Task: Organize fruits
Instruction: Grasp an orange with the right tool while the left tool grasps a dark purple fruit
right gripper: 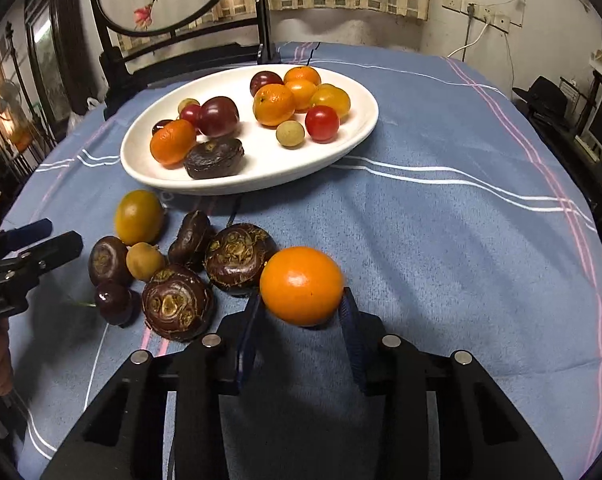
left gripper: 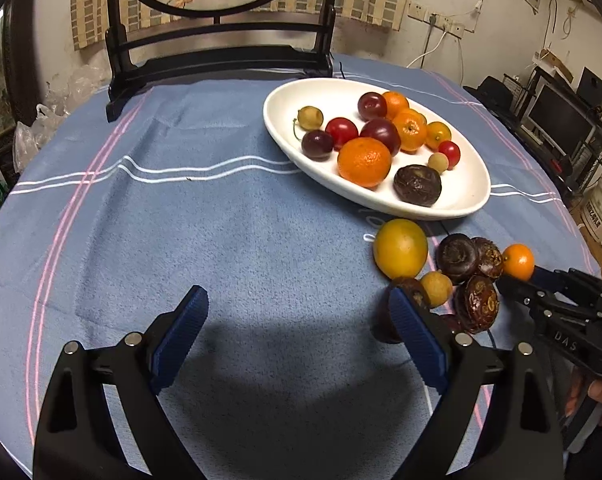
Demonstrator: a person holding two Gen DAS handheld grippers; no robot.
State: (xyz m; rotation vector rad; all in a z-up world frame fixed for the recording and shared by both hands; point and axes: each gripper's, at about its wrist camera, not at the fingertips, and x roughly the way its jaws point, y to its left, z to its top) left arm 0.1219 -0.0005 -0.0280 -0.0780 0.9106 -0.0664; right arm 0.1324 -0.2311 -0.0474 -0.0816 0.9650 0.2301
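right gripper point(right gripper: 301, 312) closed on small orange fruit point(right gripper: 301, 285), blue pads point(right gripper: 248, 340) pressed to both flanks; fruit low over the blue cloth point(right gripper: 441, 248), whether lifted clear cannot be told. just left of the fingers: cluster of dark brown water chestnuts point(right gripper: 239, 258), one small tan fruit point(right gripper: 144, 261), a dark cherry point(right gripper: 113, 302). farther ahead-left, a yellow-orange fruit point(right gripper: 139, 216). beyond that, well ahead of the fingertips, white oval plate point(right gripper: 149, 176), already loaded with oranges, plums, cherry tomatoes, one chestnut.

left gripper point(left gripper: 297, 320) wide apart, empty, hanging above bare cloth; loose pile just off its right finger point(left gripper: 417, 332).

step in hand, by judgement: pick of the loose orange, grasp seemingly made. next move calls for a lift clear of the neighbouring chestnuts, then carry forward and left over the plate rim, down into the open patch at the near-right of the plate, then release. grip light; round fruit likely to roll once freed, so set low before opening.
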